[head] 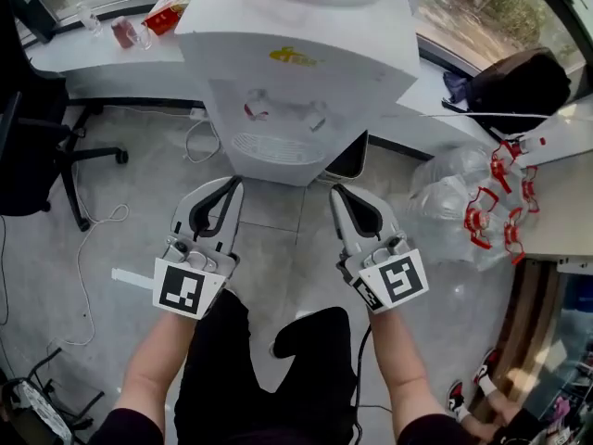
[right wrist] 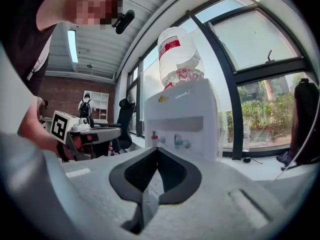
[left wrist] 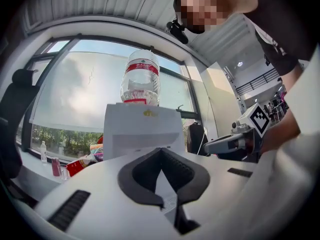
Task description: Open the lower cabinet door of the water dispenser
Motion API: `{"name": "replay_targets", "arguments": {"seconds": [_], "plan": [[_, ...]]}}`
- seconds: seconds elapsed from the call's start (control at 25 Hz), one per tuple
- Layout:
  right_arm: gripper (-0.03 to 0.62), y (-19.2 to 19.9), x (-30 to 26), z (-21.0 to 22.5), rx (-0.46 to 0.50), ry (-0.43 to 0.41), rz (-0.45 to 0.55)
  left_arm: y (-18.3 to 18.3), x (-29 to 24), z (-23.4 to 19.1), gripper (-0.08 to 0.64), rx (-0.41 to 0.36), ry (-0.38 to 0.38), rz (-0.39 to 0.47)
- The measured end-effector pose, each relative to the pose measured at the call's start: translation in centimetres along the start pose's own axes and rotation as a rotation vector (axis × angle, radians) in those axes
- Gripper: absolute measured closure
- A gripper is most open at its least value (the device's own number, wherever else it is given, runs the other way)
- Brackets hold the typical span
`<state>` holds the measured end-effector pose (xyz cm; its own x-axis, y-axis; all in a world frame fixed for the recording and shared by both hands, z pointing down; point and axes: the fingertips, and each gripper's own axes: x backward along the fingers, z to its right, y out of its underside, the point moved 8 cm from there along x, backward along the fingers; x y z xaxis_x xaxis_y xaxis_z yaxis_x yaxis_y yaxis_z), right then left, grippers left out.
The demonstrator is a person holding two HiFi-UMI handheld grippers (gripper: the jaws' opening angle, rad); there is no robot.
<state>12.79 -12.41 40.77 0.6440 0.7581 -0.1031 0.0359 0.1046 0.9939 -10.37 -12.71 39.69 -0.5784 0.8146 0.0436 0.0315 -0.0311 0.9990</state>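
Note:
The white water dispenser (head: 296, 58) stands on the floor ahead, seen from above, with its taps (head: 283, 111) over a round drip tray (head: 276, 146). Its lower cabinet door is hidden under the overhang here, and behind the gripper bodies in both gripper views. My left gripper (head: 237, 184) and right gripper (head: 335, 191) hover side by side short of the dispenser's front, both shut and empty. The left gripper view shows the dispenser (left wrist: 142, 129) with a bottle (left wrist: 141, 81) on top. In the right gripper view the dispenser (right wrist: 185, 119) stands ahead.
A black office chair (head: 37, 146) stands at the left by a white desk (head: 93, 58). Several empty water bottles with red handles (head: 477, 207) lie at the right. A black bag (head: 519, 82) sits on the right counter. Cables (head: 196, 142) run along the floor beside the dispenser.

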Motion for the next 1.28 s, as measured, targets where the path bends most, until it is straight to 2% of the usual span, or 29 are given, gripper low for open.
{"name": "replay_targets", "arguments": {"seconds": [0.2, 0.36, 0.6, 0.72, 0.8, 0.92, 1.04, 1.28], "plan": [[0.589, 7.0, -1.3, 2.8, 0.007, 0.010, 0.022, 6.1, -2.0, -0.5, 0.551, -0.037, -0.003, 0.037], [0.589, 11.5, -2.2, 4.0, 0.035, -0.008, 0.063, 10.4, -3.0, -1.9, 0.551, -0.099, -0.018, 0.041], [0.589, 18.6, -4.4, 5.2, 0.082, -0.019, 0.091, 17.3, -3.1, -2.6, 0.551, -0.095, 0.019, 0.099], [0.589, 21.3, -4.8, 5.5, 0.126, -0.004, 0.112, 20.7, -2.9, -2.7, 0.551, -0.109, 0.013, 0.123], [0.589, 22.6, -4.8, 5.7, 0.121, 0.010, 0.130, 22.4, -3.1, -2.7, 0.551, -0.102, 0.006, 0.132], [0.589, 23.7, -4.6, 5.4, 0.096, 0.022, 0.123, 23.8, -2.8, -2.6, 0.551, -0.101, -0.017, 0.115], [0.589, 23.7, -4.8, 5.0, 0.095, 0.025, 0.096, 23.6, -2.4, -2.6, 0.551, -0.112, -0.017, 0.091], [0.589, 25.2, -6.0, 6.0, 0.097, 0.043, 0.071, 24.0, -1.7, -3.5, 0.551, -0.124, -0.028, 0.132]]}}
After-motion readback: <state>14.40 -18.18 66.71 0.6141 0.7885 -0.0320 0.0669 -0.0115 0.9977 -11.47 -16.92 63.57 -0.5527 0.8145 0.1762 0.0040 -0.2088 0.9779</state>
